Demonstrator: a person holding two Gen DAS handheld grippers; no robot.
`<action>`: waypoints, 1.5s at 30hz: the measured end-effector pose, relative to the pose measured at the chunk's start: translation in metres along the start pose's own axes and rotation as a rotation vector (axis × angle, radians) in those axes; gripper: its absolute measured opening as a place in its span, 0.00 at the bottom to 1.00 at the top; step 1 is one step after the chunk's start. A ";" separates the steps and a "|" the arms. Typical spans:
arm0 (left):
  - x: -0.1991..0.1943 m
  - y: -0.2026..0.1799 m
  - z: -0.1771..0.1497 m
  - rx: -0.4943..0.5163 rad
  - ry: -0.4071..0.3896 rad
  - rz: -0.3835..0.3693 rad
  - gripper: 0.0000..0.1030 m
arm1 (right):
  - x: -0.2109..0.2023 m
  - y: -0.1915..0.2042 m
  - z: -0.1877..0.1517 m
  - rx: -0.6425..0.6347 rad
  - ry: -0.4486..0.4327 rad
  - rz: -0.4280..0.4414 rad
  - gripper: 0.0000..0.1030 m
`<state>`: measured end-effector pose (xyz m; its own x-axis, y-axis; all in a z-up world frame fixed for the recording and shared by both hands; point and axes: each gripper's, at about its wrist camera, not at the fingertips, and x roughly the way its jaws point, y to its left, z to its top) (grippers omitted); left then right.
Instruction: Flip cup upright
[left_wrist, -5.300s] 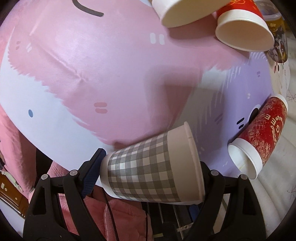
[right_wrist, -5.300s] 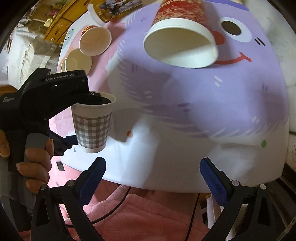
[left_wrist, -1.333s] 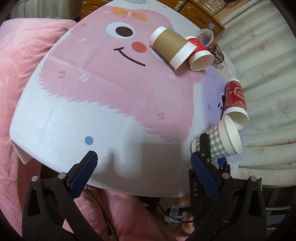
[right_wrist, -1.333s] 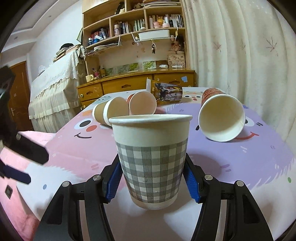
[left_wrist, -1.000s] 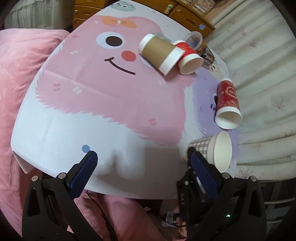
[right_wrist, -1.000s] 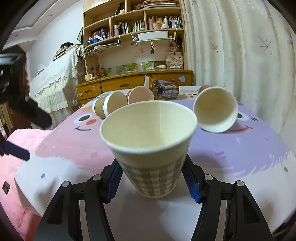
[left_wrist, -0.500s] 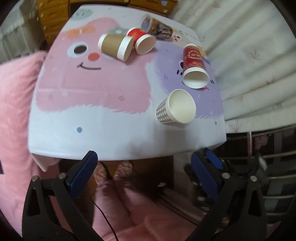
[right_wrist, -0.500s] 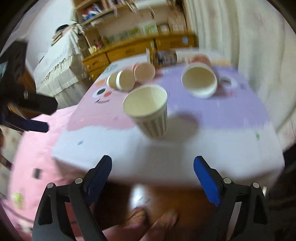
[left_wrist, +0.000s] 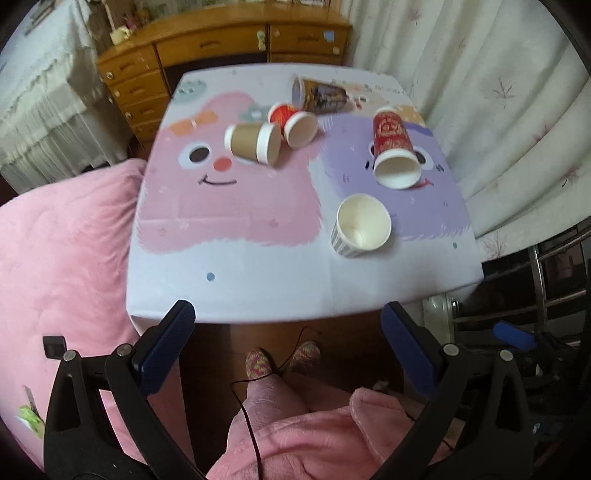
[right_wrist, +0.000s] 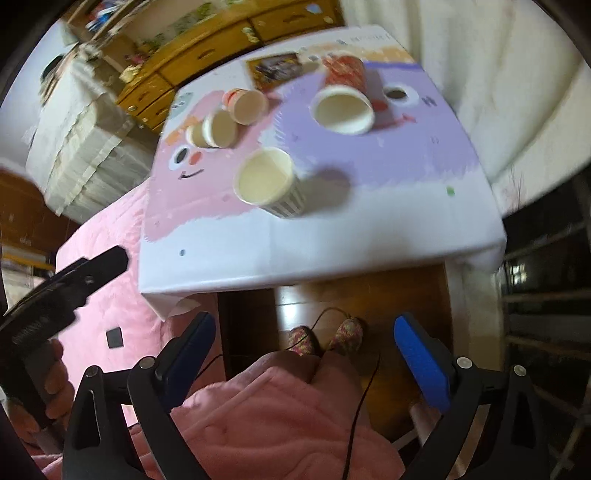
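The grey checked paper cup (left_wrist: 360, 226) stands upright, mouth up, near the front right of the table; it also shows in the right wrist view (right_wrist: 269, 181). My left gripper (left_wrist: 288, 339) is open and empty, held well back from the table's near edge, above the person's lap. My right gripper (right_wrist: 306, 349) is open and empty too, also back from the table and high above it. Neither gripper touches the cup.
A red cup (left_wrist: 393, 153) lies on its side behind the checked cup. A brown cup (left_wrist: 255, 143), a small red cup (left_wrist: 295, 123) and a printed cup (left_wrist: 319, 96) lie toward the back. The table has a pink and purple cloth (left_wrist: 229, 206). Pink bedding (left_wrist: 62, 251) is left, curtains (left_wrist: 498, 92) right.
The right gripper let go of the checked cup, which now stands upright on the table. Both grippers pulled back and up, away from the table.
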<state>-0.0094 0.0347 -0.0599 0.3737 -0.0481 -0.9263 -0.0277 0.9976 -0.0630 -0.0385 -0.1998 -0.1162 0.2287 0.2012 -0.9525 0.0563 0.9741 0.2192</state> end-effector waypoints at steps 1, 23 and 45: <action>-0.006 -0.002 0.000 -0.004 -0.017 -0.001 0.97 | -0.006 0.006 0.002 -0.019 -0.013 -0.005 0.96; -0.063 -0.003 0.009 -0.089 -0.353 0.124 0.99 | -0.079 0.063 0.033 -0.114 -0.382 -0.085 1.00; -0.048 -0.001 0.013 -0.036 -0.322 0.110 0.99 | -0.062 0.070 0.034 -0.100 -0.353 -0.085 1.00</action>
<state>-0.0153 0.0362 -0.0105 0.6397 0.0839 -0.7640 -0.1151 0.9933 0.0126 -0.0154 -0.1479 -0.0342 0.5494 0.0880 -0.8309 -0.0015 0.9945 0.1043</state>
